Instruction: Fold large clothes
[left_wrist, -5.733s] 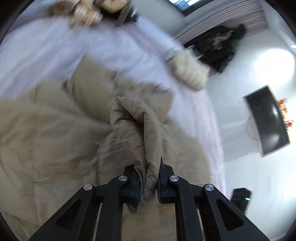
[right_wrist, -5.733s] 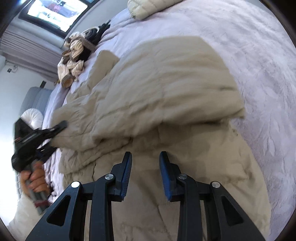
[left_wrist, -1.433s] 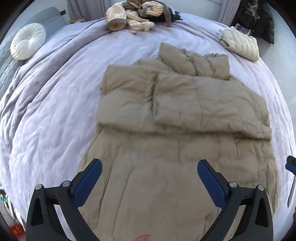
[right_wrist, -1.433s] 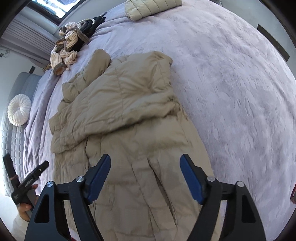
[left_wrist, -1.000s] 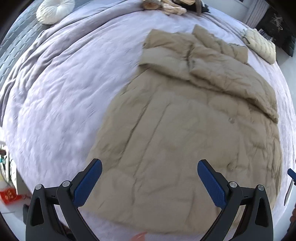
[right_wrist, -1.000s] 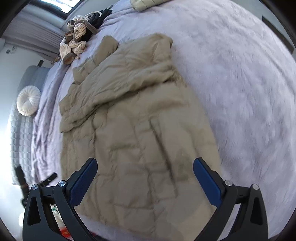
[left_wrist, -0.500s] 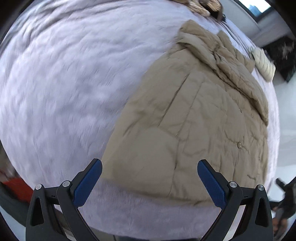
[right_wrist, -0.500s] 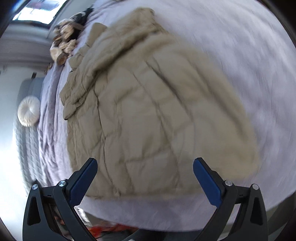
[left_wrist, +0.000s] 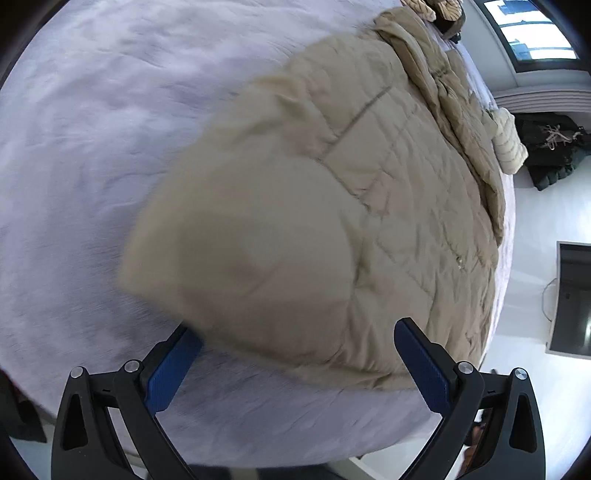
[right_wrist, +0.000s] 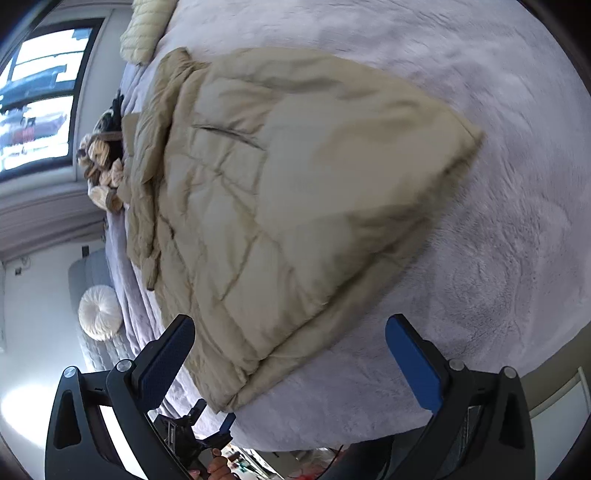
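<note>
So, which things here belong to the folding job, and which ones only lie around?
For the job:
- beige puffer coat, spread flat on the bed
- left gripper and right gripper, jaws wide open, holding nothing

Just lying about:
- cream quilted garment
- heap of striped knitwear
- round white cushion
- dark clothes

Lilac plush bed cover (left_wrist: 92, 129), bright window (right_wrist: 33, 99), white walls, round white cushion (right_wrist: 99, 314), dark monitor (left_wrist: 572, 299)

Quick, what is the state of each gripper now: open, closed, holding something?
Left gripper: open wide, holding nothing, at the hem of the beige coat.
Right gripper: open wide, holding nothing, at the coat's hem.
</note>
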